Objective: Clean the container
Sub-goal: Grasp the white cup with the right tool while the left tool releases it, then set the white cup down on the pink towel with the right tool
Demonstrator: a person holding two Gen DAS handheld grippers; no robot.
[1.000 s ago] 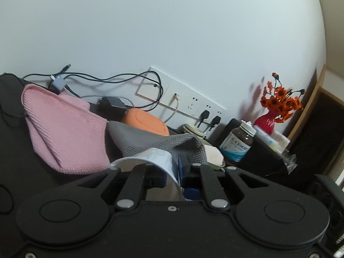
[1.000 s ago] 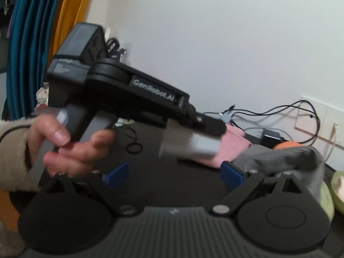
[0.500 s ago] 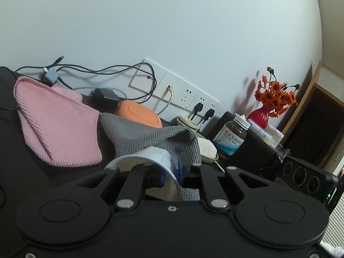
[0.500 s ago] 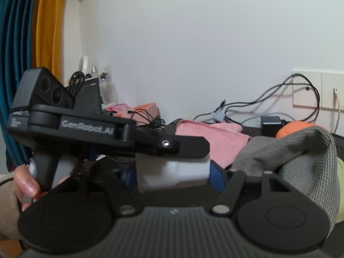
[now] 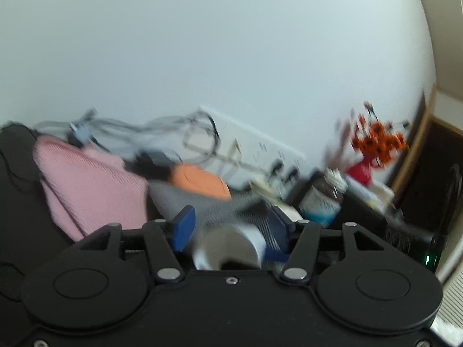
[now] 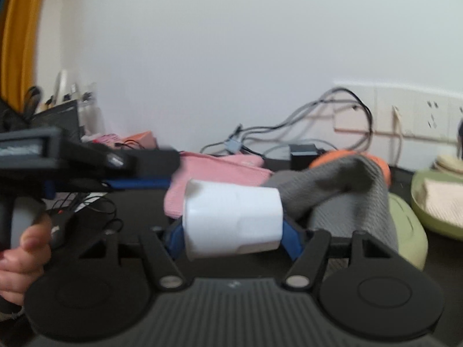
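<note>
The small white plastic cup lies sideways, low centre of frame, clamped between the right gripper pads; the left gripper has just opened off it. One grip alone: judged liable to slip out.

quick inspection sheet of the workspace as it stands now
surface: dark tabletop.
job's things: white cup on its side between the right gripper's blue pads; grey cloth heaped behind.
clutter: pink cloth, orange pouch, green dish, supplement bottle, red flower vase.
grippers: right shut on the cup; left gripper jaws have just been opening, apart around the cup.
cables: tangle below wall sockets.
surroundings: white wall, yellow curtain.
</note>
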